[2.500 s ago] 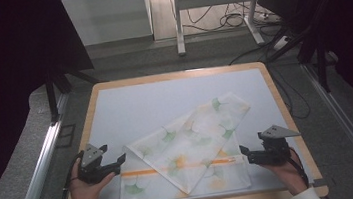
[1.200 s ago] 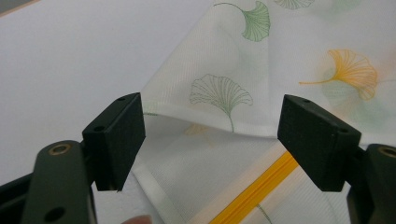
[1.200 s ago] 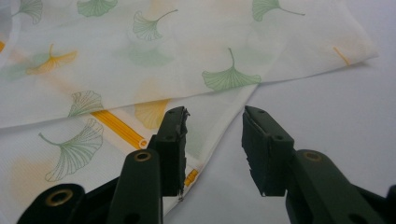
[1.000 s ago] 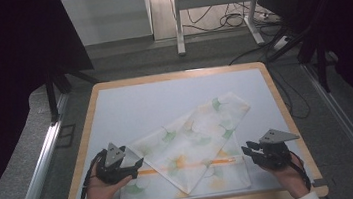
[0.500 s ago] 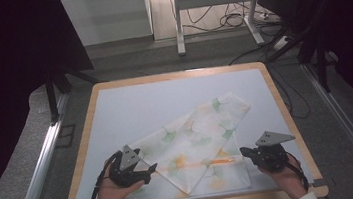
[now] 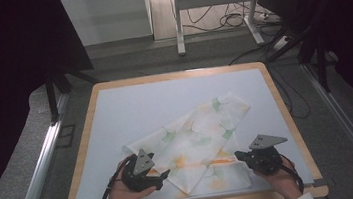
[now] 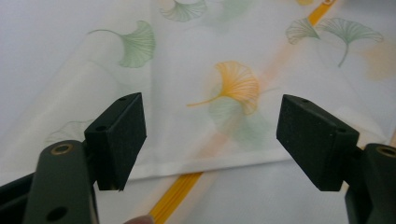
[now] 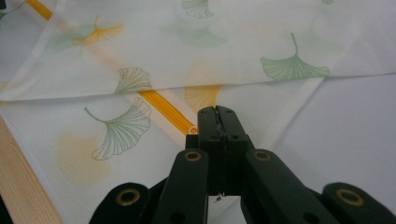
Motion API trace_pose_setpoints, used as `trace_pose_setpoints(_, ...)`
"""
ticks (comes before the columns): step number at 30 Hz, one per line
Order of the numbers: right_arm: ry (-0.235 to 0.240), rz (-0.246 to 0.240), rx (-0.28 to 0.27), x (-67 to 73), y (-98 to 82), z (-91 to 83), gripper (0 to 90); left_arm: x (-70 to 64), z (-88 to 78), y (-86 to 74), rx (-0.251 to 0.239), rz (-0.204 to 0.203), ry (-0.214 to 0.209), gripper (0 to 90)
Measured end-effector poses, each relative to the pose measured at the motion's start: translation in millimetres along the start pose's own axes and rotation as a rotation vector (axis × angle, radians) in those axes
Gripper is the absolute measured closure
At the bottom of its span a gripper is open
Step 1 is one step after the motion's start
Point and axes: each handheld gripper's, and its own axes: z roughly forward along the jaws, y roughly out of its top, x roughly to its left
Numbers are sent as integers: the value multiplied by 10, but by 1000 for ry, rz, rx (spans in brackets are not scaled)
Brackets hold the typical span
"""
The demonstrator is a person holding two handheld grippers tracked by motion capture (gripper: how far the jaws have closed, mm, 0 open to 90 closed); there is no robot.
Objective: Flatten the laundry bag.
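On the white table (image 6: pixel 130 110), a thin leaf-printed cloth (image 6: pixel 194 137) is pinched by the right gripper (image 8: pixel 217 116); the left gripper (image 7: pixel 210 135) is held spread.

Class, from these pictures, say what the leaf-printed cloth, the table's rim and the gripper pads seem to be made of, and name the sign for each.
Leaf-printed cloth: thin woven fabric, matt, probably cotton or a light synthetic; the print beneath shows through its folds.
Table's rim: pale wood or wood laminate, smooth; faint grain shows.
Gripper pads: black, matt, likely rubber or foam; blocky with dull faces.

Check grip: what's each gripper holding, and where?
Right gripper is shut on the cloth at its near right edge. Left gripper is open, holding nothing.
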Motion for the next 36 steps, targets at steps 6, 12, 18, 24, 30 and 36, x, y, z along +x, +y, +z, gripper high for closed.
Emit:
trace_pose_setpoints(6,34,7,0,50,9,18,893,-124,92,32,27,29,-39,239)
trace_pose_setpoints(12,44,-11,14,95,12,66,893,-259,178,79,35,58,-65,237)
trace_pose_setpoints(18,39,-16,22,108,7,86,892,-380,262,100,56,88,-95,238)
trace_pose_setpoints(24,51,-17,32,125,4,111,891,-460,318,119,63,98,-122,234)
trace_pose_setpoints(30,60,-22,43,158,8,142,884,-586,436,180,80,118,-153,239)
trace_pose_setpoints(36,60,-26,52,159,1,155,879,-669,547,198,121,151,-147,249)
